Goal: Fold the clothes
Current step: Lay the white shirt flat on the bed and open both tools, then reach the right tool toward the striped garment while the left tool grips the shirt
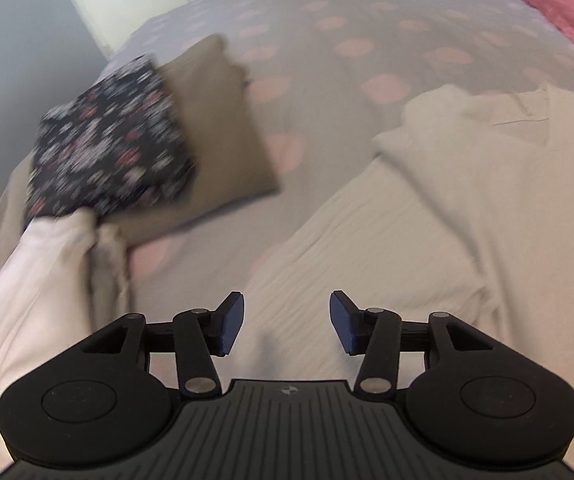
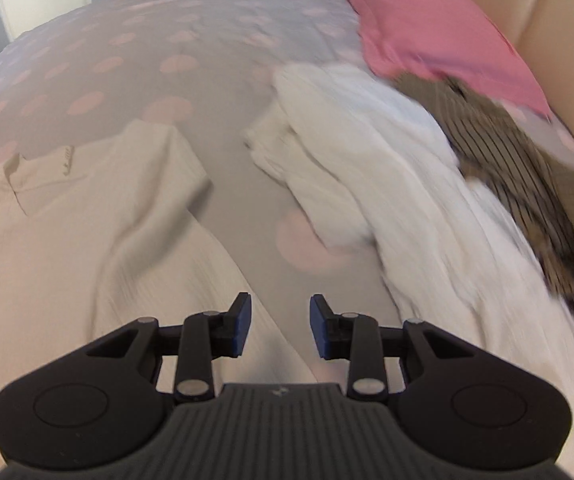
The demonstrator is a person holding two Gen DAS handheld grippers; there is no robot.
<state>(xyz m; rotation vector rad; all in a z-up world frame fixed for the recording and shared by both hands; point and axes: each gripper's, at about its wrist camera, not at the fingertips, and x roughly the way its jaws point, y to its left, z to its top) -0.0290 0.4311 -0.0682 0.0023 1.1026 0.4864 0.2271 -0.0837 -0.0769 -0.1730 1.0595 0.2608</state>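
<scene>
A cream shirt [image 1: 427, 208] lies spread on the bed, collar toward the far side; it also shows in the right wrist view [image 2: 67, 232]. My left gripper [image 1: 286, 322] is open and empty just above the shirt's lower part. My right gripper [image 2: 281, 326] is open and empty above the shirt's right edge and the bedsheet. A crumpled white garment [image 2: 367, 168] lies to the right, over a brown striped garment [image 2: 519, 168].
A folded stack at the left holds a dark floral piece [image 1: 107, 148] on a tan piece [image 1: 223, 120], with a pale pink cloth [image 1: 39, 280] in front. A pink pillow [image 2: 427, 28] lies at the headboard [image 2: 559, 40]. The grey sheet [image 1: 327, 60] has pink dots.
</scene>
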